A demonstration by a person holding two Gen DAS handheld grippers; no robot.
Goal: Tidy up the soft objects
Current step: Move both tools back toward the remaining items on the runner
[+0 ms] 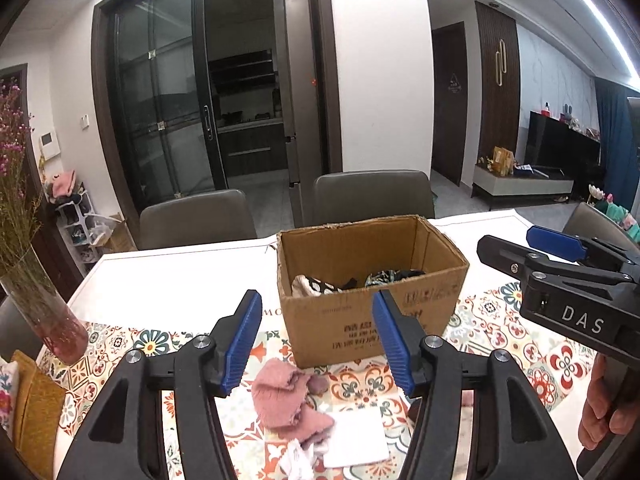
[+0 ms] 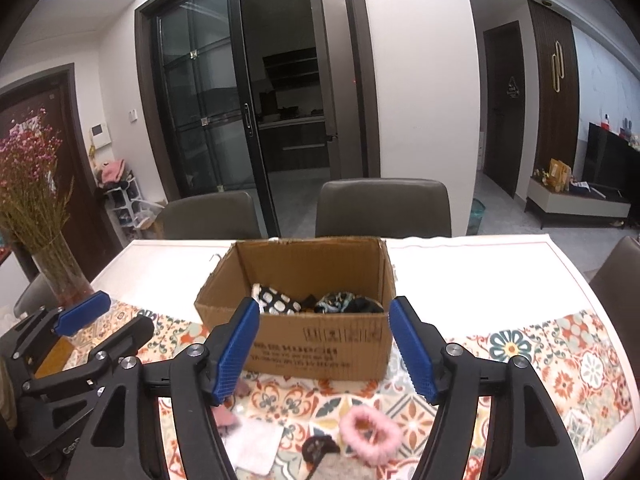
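Left wrist view shows the counter (image 1: 180, 276) under a patterned cloth, with two chairs (image 1: 198, 218) behind it. On it stands an open cardboard box (image 1: 360, 320), holding a spotted black-and-white cloth (image 2: 276, 300) and dark patterned fabric (image 2: 344, 304). A glass vase (image 1: 52, 316) of dried flowers stands near the counter's left edge. Both tongs hang above the counter short of the box, jaws apart and empty: the left tongs (image 1: 318, 344) over a crumpled pink cloth (image 1: 288, 396) and a white cloth (image 1: 356, 436), the right tongs (image 2: 324, 352) over a fluffy pink hair tie (image 2: 370, 432) and a small dark hair tie (image 2: 318, 448).
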